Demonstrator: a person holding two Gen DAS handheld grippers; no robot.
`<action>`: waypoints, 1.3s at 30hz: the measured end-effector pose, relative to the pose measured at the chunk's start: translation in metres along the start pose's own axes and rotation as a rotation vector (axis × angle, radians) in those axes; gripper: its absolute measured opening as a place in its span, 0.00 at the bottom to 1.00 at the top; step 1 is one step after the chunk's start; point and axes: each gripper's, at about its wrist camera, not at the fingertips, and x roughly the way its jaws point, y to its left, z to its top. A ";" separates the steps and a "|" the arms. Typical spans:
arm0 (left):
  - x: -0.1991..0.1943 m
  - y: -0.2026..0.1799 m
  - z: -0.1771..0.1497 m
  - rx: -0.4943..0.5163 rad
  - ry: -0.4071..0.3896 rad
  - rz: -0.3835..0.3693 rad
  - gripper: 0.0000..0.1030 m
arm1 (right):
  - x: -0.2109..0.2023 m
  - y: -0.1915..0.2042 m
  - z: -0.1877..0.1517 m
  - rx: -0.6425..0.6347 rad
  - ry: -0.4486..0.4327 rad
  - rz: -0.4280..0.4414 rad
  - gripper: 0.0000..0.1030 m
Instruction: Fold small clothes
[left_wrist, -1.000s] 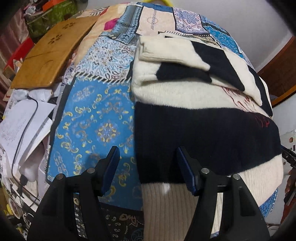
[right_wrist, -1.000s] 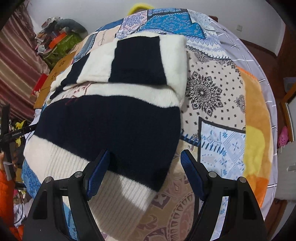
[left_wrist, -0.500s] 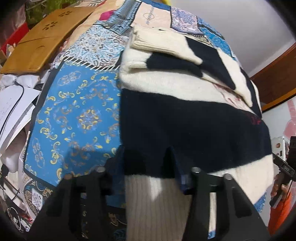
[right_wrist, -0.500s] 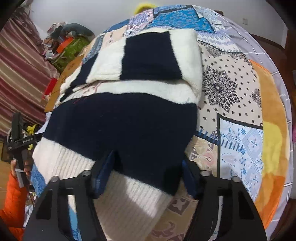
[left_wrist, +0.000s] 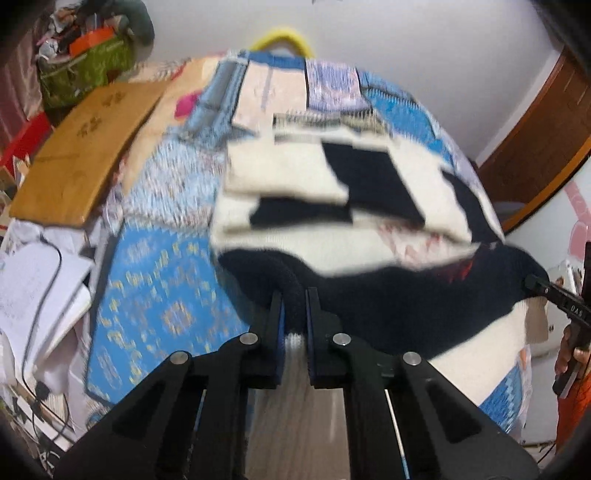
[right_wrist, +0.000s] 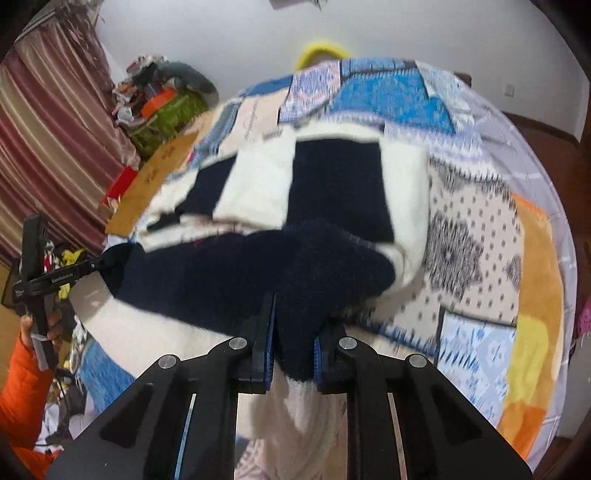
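While a second ago both tools hung open over the flat hem, each is now clamped on it.
Left hand-held gripper (left_wrist: 294, 314): closed to a narrow gap, pinching a bunched roll of the navy and cream striped knitted sweater (left_wrist: 369, 295) at its near left corner, where the dark band meets the ribbed cream hem.
Right hand-held gripper (right_wrist: 291, 332): likewise nearly closed, with a thick wad of the same sweater (right_wrist: 332, 266) between its blue pads at the near right corner.
What changed: the near edge, flat half a second ago, is now raised off the patchwork quilted bedspread (left_wrist: 159, 288) and hangs between the two grips; both views are smeared, so the lift is probably under way.
Sweater, farther on: the rest lies on the bed, with both sleeves already folded across the chest (right_wrist: 332, 177).
Meaning for the task: judging by this, the bottom-up fold has begun; carrying the hem away toward the collar should halve the garment.
Risk: the thick knit may sag unevenly between the two corners.
Beyond: a wooden lap board (left_wrist: 81, 158) rests at the bed's far left edge.
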 end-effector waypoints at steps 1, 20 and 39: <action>-0.003 0.000 0.008 0.000 -0.022 0.004 0.08 | -0.002 -0.002 0.006 0.001 -0.014 0.000 0.14; 0.084 0.024 0.073 -0.001 0.011 0.113 0.10 | 0.059 -0.036 0.061 0.027 0.007 -0.097 0.15; 0.055 0.037 0.056 -0.026 0.002 0.173 0.55 | 0.035 -0.024 0.048 -0.014 0.009 -0.143 0.59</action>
